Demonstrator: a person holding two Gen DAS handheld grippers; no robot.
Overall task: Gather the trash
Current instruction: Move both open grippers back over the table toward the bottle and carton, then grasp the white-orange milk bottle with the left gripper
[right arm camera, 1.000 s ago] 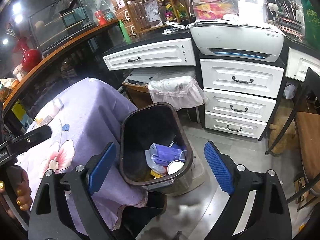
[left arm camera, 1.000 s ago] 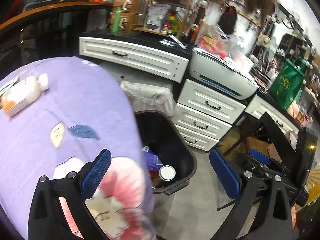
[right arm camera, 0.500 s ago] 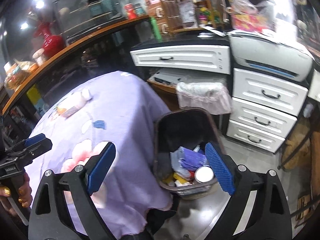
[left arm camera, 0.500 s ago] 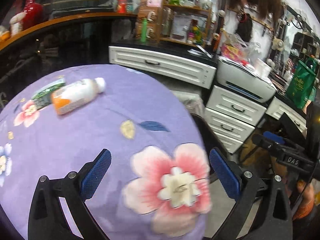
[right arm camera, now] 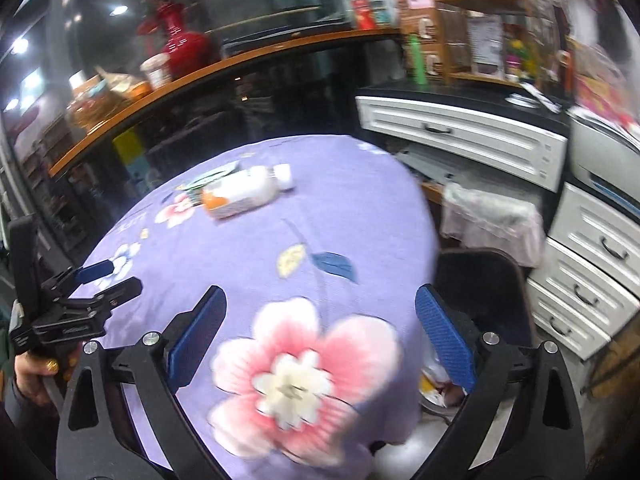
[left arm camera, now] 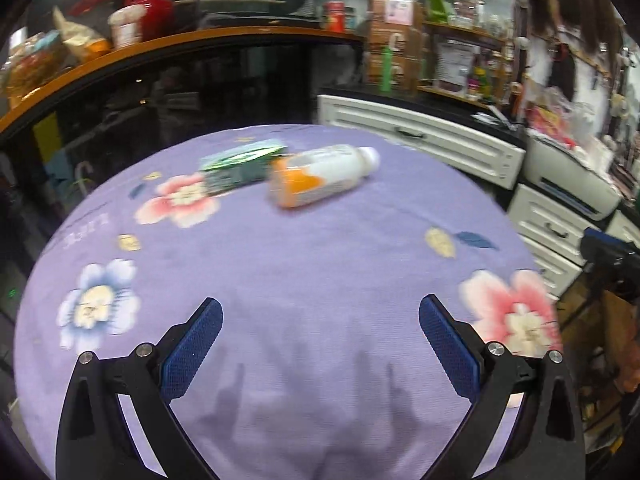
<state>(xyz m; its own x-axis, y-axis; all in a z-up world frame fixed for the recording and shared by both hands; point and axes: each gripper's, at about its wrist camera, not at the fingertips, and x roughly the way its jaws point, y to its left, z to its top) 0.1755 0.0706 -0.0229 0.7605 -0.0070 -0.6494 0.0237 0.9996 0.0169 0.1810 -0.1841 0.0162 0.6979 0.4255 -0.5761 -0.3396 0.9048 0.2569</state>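
Closest to the camera, the left tool (left arm camera: 320,320) hangs over the near part of the table (left arm camera: 320,280) with its blue pads spread wide and nothing between them. The right tool (right arm camera: 320,320) is also wide and empty, above the table's right edge, over a pink flower of the cloth.

The trash lies further on, at the far side of the table. The bottle (left arm camera: 320,178) rests on its side, white with an orange label. From the left tool it lies straight ahead, well apart. Its long axis runs nearly across the tool's line, slightly tilted, with the cap to the right and a little further away. A green packet (left arm camera: 240,166) lies just to the left of the bottle and seems to touch its base; I cannot tell whether they overlap. In the right view the bottle (right arm camera: 244,190) lies ahead and to the left, so I judge the left tool is better placed to reach it.

The surface is a soft purple cloth, which may slide or wrinkle under a push.

Beside the table's right edge, on the floor, stands the dark bin (right arm camera: 500,280), with some trash seen inside. Behind are white drawers (right arm camera: 460,132), a curved wooden counter (right arm camera: 240,64) and crowded shelves.
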